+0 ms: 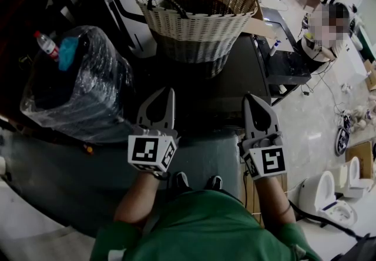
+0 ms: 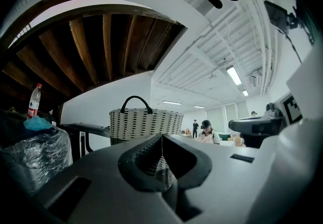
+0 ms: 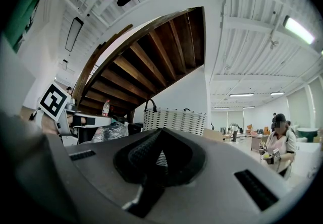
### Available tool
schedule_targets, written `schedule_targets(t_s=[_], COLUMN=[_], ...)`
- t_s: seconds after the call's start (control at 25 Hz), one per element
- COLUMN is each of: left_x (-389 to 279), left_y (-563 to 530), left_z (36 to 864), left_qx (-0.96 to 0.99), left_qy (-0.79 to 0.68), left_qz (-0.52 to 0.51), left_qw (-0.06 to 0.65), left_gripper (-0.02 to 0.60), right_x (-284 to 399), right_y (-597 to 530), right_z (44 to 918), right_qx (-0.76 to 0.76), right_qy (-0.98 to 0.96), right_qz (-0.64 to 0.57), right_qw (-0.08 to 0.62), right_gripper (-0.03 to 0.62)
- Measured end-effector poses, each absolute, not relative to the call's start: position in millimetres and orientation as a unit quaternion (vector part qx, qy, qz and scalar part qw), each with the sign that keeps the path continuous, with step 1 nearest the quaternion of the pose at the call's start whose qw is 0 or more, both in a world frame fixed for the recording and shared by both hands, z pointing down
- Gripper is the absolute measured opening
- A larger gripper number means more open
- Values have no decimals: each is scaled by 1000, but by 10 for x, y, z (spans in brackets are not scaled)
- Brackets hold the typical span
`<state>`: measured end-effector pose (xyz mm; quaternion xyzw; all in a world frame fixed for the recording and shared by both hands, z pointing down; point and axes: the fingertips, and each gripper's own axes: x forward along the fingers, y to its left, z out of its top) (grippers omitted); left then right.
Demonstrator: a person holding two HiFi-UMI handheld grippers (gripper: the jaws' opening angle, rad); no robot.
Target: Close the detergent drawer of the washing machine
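Plainly, the left gripper [image 1: 160, 110] and right gripper [image 1: 257, 116] each hold 2 grey ribbed jaws pressed together on nothing; both hover before a round woven striped basket [image 1: 197, 13] on a dark flat-topped machine [image 1: 241, 72]. Its detergent drawer cannot be made out.

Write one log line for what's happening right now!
left gripper: shut, empty | right gripper: shut, empty | woven basket: on dark top ahead, untouched | drawer: not in view
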<state>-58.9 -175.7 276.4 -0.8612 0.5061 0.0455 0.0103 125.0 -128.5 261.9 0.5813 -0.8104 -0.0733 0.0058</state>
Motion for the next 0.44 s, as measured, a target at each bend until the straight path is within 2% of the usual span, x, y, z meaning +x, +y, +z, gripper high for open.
schedule_targets(t_s=[0.44], left_x=[-831], left_y=[-1774], left_z=[2795], left_qx=[-863], left_qy=[503], left_qz=[41], left_qw=[5], left_gripper=[21], right_x=[1005], right_y=[-1301], right_z=[2621], right_qx=[584], right_qy=[-809], right_qz=[-70], right_qw=[8], right_gripper=[21])
